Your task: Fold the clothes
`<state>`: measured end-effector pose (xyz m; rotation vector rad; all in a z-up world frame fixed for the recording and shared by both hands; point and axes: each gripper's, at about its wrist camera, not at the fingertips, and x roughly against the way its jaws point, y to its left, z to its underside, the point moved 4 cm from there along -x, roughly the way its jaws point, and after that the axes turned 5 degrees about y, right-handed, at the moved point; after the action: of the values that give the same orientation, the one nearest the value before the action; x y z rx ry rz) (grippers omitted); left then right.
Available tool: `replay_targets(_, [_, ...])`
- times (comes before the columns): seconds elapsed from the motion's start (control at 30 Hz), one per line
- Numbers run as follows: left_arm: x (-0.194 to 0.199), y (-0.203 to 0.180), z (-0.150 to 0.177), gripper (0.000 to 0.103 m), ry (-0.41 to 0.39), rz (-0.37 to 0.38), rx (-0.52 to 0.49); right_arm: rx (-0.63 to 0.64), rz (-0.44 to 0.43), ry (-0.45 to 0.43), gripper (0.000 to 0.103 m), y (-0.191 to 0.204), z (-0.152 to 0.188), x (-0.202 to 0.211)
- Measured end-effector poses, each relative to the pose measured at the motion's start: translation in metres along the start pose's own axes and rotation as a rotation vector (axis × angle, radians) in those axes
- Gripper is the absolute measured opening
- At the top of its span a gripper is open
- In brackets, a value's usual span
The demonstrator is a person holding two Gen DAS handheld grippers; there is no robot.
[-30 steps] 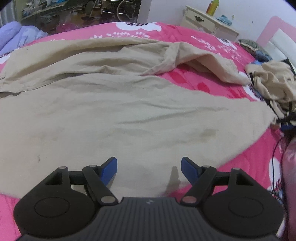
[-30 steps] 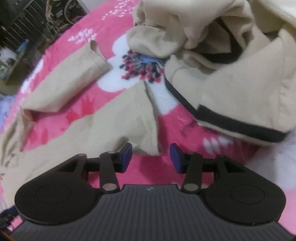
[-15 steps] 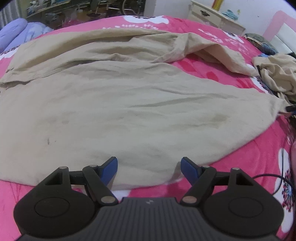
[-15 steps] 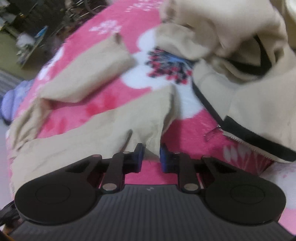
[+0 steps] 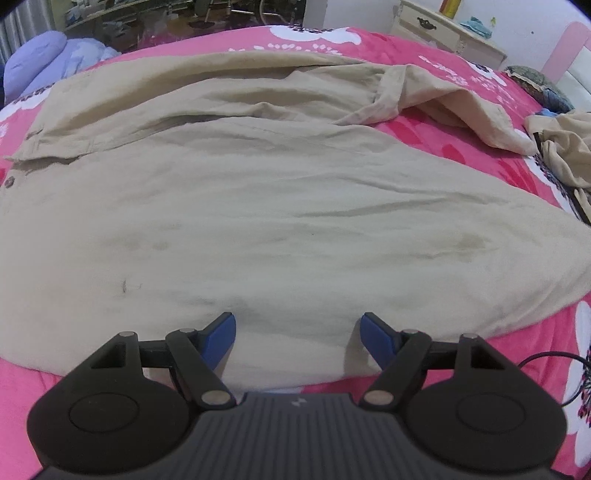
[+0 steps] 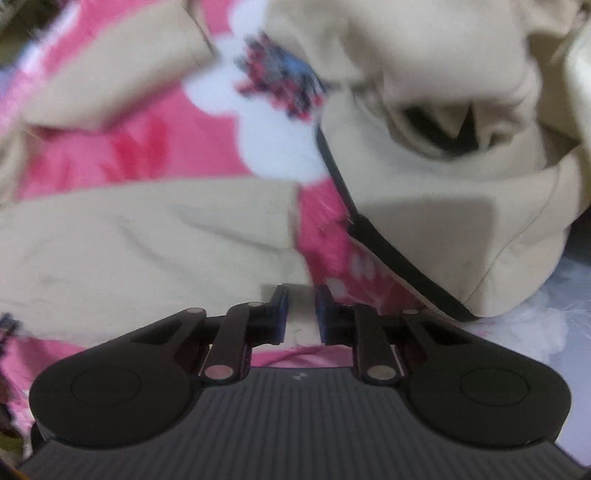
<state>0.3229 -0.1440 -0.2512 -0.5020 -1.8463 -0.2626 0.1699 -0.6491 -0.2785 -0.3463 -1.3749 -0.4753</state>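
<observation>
**Beige shirt spread on a pink floral bed, one corner pinched by the right claw**

Left wrist view: the left claw (image 5: 297,332) is released, its blue fingertips (image 5: 221,331) set wide apart above the near hem of the beige shirt (image 5: 280,221). The shirt lies spread across the pink floral bedspread (image 5: 532,343), with one sleeve (image 5: 476,114) reaching toward the right and a button (image 5: 10,180) visible at the left edge. A crumpled cream jacket with black trim (image 5: 569,155) lies on the bed to the right, close to the sleeve end. A lavender pillow (image 5: 33,66) sits at the far left, a cream nightstand (image 5: 443,33) beyond the bed, and a black cable (image 5: 546,360) on the bedspread near the claw.

Right wrist view (blurred): the right claw (image 6: 301,314) is clenched on a corner of the beige shirt (image 6: 147,236), fabric filling the narrow gap between the blue fingertips (image 6: 280,314). The cream jacket with black trim (image 6: 461,184) lies just to the right, separated from the shirt by a strip of pink floral bedspread (image 6: 321,236).
</observation>
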Motion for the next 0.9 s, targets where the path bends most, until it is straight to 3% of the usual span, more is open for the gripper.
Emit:
replay_targets(0.1, [-0.002, 0.0, 0.003, 0.076, 0.015, -0.005, -0.009, 0.029, 0.157, 0.056, 0.015, -0.001, 0.004, -0.029])
replay_targets(0.23, [0.002, -0.001, 0.009, 0.076, 0.02, -0.014, -0.033, 0.015, 0.196, -0.069, 0.016, -0.001, 0.014, -0.005])
replay_targets(0.37, [0.014, 0.001, 0.011, 0.076, -0.001, 0.028, -0.007, 0.063, 0.058, -0.267, 0.017, 0.025, 0.021, 0.04])
replay_targets(0.43, [0.017, 0.001, 0.009, 0.076, -0.01, 0.036, 0.003, 0.075, 0.007, -0.306, 0.027, 0.038, 0.012, 0.041])
replay_targets(0.47, [0.018, 0.001, 0.008, 0.076, -0.013, 0.037, 0.005, 0.074, -0.007, -0.31, 0.033, 0.041, 0.005, 0.036])
replay_targets(0.53, [0.017, -0.001, 0.005, 0.076, -0.016, 0.029, 0.004, 0.025, -0.021, -0.31, 0.053, 0.041, -0.01, 0.02])
replay_targets(0.77, [0.003, -0.003, 0.003, 0.076, 0.003, 0.03, 0.025, -0.349, -0.109, -0.214, 0.055, -0.004, -0.042, -0.027])
replay_targets(0.9, [-0.003, -0.006, 0.005, 0.076, 0.009, 0.028, 0.005, -0.456, -0.177, -0.215, 0.061, -0.016, -0.046, -0.031])
